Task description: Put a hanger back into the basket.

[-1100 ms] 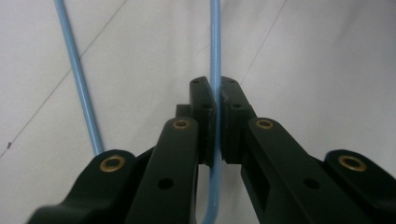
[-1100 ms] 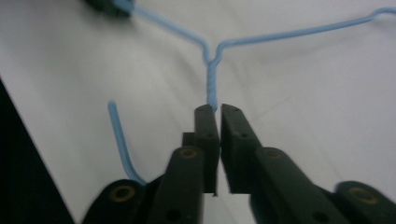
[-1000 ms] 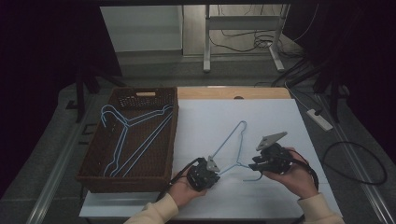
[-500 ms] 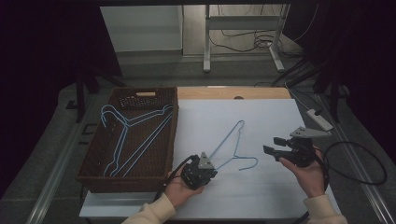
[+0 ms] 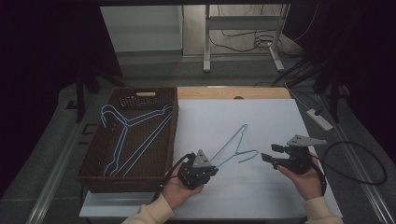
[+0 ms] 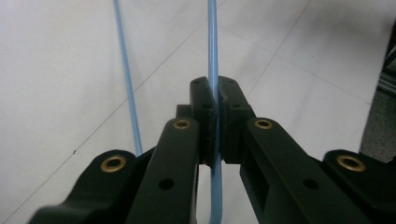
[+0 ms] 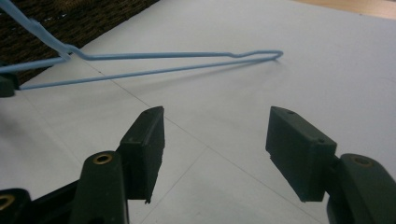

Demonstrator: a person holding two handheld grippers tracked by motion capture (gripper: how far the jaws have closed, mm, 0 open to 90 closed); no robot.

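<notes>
While the room looks dim, a white table (image 5: 261, 121) bears a basket (image 5: 135, 140).

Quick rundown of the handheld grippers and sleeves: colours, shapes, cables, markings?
Both the left gripper and the right gripper are black, each topped by a grey three-cornered plate and trailing a black cable. Their jaw arms carry brass-ringed holes and end in blocky black pads. No lettering is legible. The person's sleeves are cream with ribbed cuffs.
</notes>
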